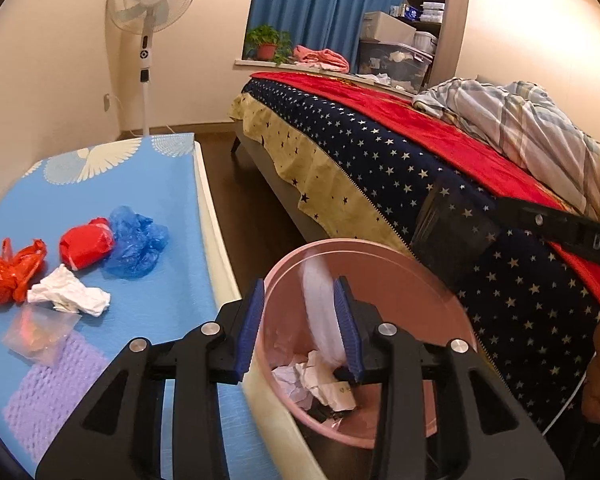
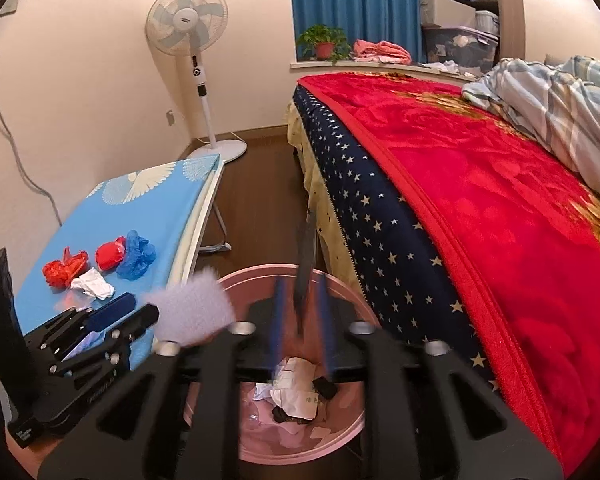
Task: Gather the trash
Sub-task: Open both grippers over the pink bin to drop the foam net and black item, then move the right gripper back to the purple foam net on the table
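My left hand-held gripper [image 1: 300,320], jaws parted, loosely brackets a white fuzzy piece [image 1: 320,312] over the pink bin [image 1: 440,292]; my right hand-held gripper [image 2: 300,320] pinches a dark sheet [image 2: 306,276]. Either could drift past the rim at 9 o'clock (both light), landing beside the worktop [image 1: 140,184].

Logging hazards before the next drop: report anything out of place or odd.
A dark bag and a pale piece are blurred above the pink bin. Crumpled trash lies loose on the blue board.

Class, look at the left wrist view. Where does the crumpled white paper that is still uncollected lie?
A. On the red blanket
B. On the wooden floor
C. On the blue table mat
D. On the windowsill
C: the crumpled white paper rests on the blue table mat, beside the red bag.
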A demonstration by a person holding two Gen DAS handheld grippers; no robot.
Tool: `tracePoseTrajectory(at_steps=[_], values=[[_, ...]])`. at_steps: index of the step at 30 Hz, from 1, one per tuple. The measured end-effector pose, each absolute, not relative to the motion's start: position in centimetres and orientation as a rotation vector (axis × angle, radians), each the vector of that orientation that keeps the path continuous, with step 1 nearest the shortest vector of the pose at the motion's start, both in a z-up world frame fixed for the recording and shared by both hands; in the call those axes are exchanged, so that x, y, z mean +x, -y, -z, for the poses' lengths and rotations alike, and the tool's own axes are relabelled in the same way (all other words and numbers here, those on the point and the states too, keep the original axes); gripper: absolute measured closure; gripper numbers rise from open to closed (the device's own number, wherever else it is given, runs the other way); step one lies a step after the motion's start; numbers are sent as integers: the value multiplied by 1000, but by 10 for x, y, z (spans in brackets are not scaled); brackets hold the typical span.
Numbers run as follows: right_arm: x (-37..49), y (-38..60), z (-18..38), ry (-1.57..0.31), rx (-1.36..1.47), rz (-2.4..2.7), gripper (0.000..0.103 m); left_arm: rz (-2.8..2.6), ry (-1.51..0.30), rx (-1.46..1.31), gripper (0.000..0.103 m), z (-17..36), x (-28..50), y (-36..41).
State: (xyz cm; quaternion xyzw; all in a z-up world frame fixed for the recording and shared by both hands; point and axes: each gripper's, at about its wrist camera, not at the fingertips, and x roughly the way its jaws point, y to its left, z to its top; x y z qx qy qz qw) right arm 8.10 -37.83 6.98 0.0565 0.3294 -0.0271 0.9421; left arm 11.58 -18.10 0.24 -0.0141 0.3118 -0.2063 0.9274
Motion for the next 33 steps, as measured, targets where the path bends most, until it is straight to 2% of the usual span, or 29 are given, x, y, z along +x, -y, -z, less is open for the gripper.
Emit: tracePoseTrajectory(at_steps=[1, 18, 25, 33], values=[[81, 378, -70, -671, 115, 55, 65, 422, -642, -34, 67, -1, 114, 178], [72, 330, -67, -648, 73, -80, 65, 308, -596, -46, 67, -7, 64, 64], [66, 288, -65, -629, 80, -184, 71, 210, -572, -85, 75, -29, 61, -10], [67, 243, -60, -618, 150, -252, 79, 210, -503, -7, 80, -65, 56, -41]])
